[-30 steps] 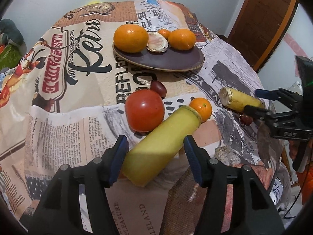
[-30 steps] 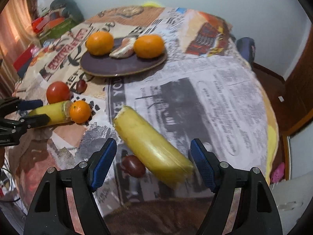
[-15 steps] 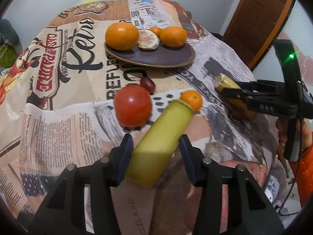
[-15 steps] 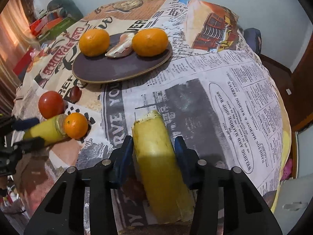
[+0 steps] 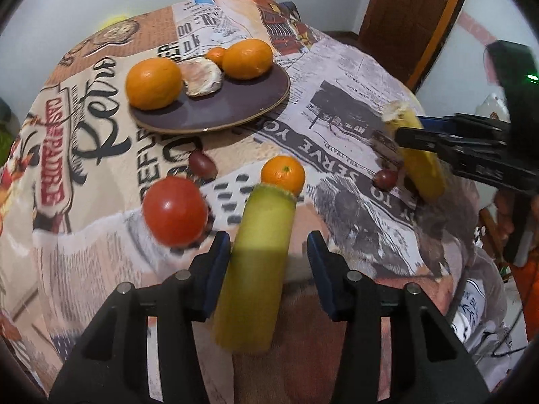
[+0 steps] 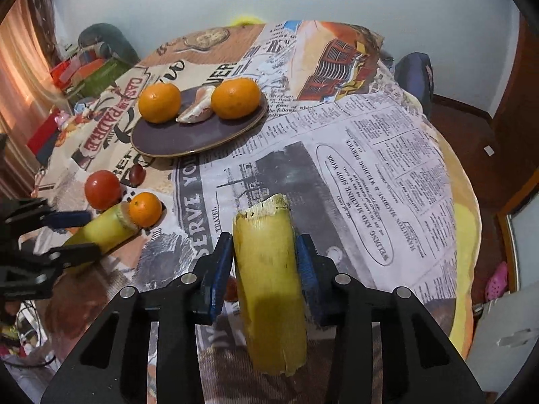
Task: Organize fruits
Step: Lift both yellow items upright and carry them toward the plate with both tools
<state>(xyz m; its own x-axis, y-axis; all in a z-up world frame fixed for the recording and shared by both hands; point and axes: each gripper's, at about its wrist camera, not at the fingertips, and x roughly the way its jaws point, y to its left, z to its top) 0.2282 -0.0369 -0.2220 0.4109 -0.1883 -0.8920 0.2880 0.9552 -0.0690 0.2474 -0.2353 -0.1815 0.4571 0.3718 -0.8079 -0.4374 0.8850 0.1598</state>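
Observation:
My right gripper [image 6: 265,262] is shut on a yellow cut banana piece [image 6: 269,282] and holds it off the table; it also shows in the left wrist view [image 5: 421,165]. My left gripper [image 5: 267,252] straddles a greenish-yellow banana piece [image 5: 259,269]; its left pad touches the piece, a gap shows at the right pad. A small mandarin [image 5: 283,173] sits at that piece's far end, a red tomato [image 5: 175,210] to its left. A dark plate [image 5: 235,107] holds two oranges [image 5: 153,82] and a peeled fruit [image 5: 202,77].
Two dark red grapes lie on the cloth, one near the plate [image 5: 200,163], one under the right gripper [image 5: 385,178]. The round table's edge drops off on the right [image 6: 468,222]. Boxes and clutter stand at the far left [image 6: 77,74].
My right gripper has closed on its banana piece and lifted it. My left gripper has moved in around the other piece and narrowed, and the piece now points straight ahead.

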